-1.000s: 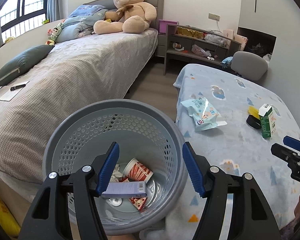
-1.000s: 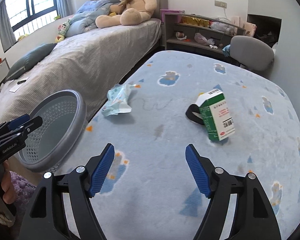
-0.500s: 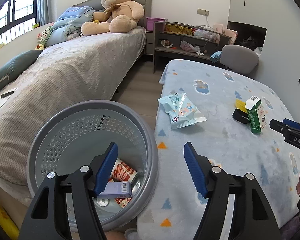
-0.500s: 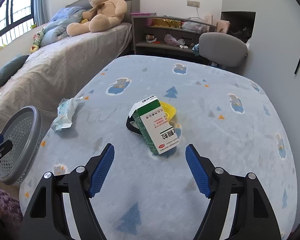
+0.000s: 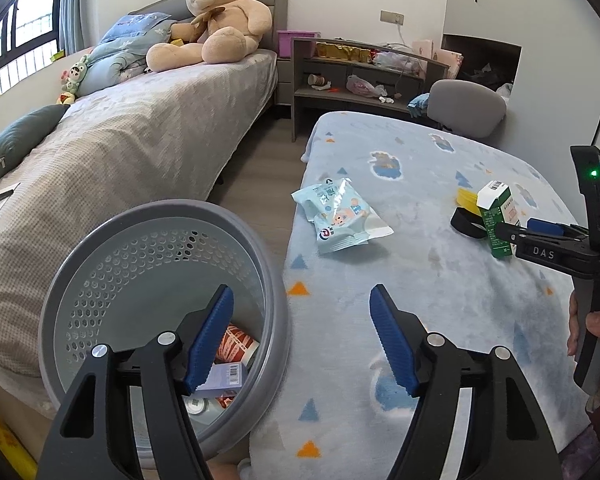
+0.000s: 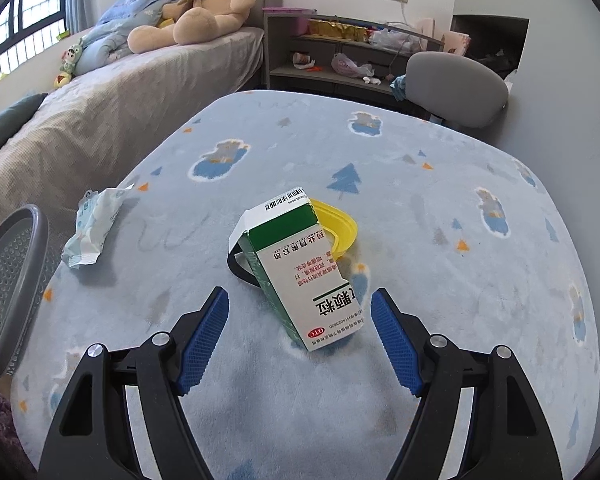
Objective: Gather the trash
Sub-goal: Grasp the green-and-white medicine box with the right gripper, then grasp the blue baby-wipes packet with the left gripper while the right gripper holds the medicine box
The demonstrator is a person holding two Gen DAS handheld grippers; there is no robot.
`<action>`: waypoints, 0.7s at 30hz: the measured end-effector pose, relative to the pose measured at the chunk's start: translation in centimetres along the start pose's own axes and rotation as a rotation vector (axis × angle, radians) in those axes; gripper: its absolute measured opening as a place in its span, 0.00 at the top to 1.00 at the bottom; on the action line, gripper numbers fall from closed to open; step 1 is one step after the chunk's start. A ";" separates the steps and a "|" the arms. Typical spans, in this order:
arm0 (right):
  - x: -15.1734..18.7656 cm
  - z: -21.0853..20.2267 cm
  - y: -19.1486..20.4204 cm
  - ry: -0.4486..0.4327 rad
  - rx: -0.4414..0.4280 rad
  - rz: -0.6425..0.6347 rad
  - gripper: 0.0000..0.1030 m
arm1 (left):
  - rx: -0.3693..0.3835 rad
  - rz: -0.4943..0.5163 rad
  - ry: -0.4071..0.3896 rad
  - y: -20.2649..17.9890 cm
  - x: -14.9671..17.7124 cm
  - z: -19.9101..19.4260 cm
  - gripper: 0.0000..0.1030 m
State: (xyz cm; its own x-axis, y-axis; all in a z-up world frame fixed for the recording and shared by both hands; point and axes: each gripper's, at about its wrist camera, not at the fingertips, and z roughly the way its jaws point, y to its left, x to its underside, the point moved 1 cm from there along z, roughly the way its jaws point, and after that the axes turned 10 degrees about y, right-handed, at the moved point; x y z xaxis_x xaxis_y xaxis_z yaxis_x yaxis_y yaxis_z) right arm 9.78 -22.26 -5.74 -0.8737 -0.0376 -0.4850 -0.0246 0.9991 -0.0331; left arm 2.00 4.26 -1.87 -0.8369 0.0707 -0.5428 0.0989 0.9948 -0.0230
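A green and white medicine box [image 6: 300, 268] stands tilted on the blue blanket, just beyond my open right gripper [image 6: 300, 340]; it also shows in the left wrist view [image 5: 498, 216]. A yellow lid [image 6: 338, 228] and a black ring [image 6: 238, 268] lie behind it. A light blue wrapper [image 5: 338, 216] lies near the blanket's left edge, also in the right wrist view [image 6: 90, 228]. My left gripper [image 5: 302, 340] is open and empty over the rim of the grey trash basket [image 5: 100, 248], which holds a paper cup [image 5: 236, 344] and a small box [image 5: 222, 376].
The blanket-covered table [image 6: 440, 200] fills the right side. A grey bed [image 5: 140, 140] with a teddy bear [image 5: 220, 24] lies left. A shelf unit [image 5: 360, 76] and a grey chair [image 5: 466, 108] stand at the back. My right gripper [image 5: 540, 236] shows at the left wrist view's right edge.
My left gripper has moved right, from over the basket to its rim. My right gripper has swung right and closed in on the medicine box, still open.
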 end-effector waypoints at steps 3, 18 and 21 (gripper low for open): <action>-0.3 0.9 0.1 0.003 0.021 -0.013 0.30 | 0.006 0.002 0.005 -0.2 0.0 0.2 0.34; -0.3 1.9 0.2 0.022 0.018 -0.037 0.53 | 0.004 -0.004 0.023 -0.2 -0.4 0.9 0.34; -0.1 1.1 0.3 0.004 0.005 -0.036 0.54 | 0.002 -0.014 0.029 0.0 -0.4 1.1 0.34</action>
State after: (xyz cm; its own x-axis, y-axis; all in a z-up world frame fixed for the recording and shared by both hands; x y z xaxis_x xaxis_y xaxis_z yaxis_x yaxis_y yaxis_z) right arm 10.37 -22.00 -6.69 -0.8744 -0.0734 -0.4796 -0.0534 0.9970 -0.0552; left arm 2.93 4.19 -2.59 -0.8536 0.0586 -0.5177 0.0880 0.9956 -0.0325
